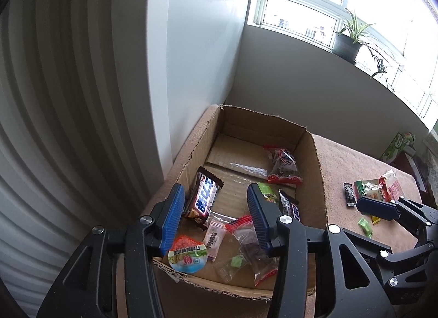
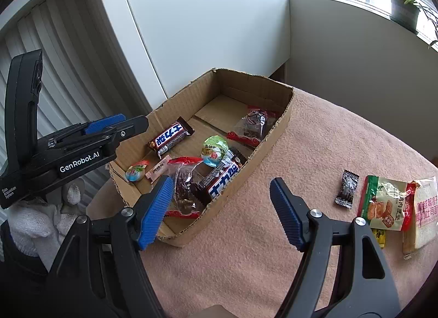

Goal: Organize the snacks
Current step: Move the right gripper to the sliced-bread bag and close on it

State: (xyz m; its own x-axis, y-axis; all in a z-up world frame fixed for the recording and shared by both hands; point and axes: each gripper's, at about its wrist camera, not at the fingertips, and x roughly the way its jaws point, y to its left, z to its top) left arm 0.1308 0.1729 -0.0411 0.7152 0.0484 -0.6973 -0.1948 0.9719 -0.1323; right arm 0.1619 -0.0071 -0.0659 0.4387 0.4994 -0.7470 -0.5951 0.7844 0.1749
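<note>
Landmark: open brown corrugated cardboard box (image 2: 276,123), on a pinkish-tan fleece cloth (image 2: 314,140). The box serves as the collection bin, judging by the task: inside it lie two brown chocolate bars with blue-and-white lettering (image 2: 171,136), clear red-edged bags of dark dried fruit (image 2: 253,123), round foil-lidded jelly cups (image 1: 187,256) and small sachets. Still outside, well to the right of the box on the cloth: a small black-wrapped candy (image 2: 346,189), a green-and-red cake packet (image 2: 384,203), a wrapped slice of white bread (image 2: 423,214) and a small green candy (image 1: 366,226). Left gripper (image 1: 216,218) hangs over the near-left part of the box, blue ribbed pads parted, nothing pinched; one jelly cup sits just below its left pad, contact uncertain. Right gripper (image 2: 220,212) straddles the box's near-right wall, fingers (image 2: 287,214) wide apart and empty. Judgement: sorting partly done; the loose items right of the box remain.
</note>
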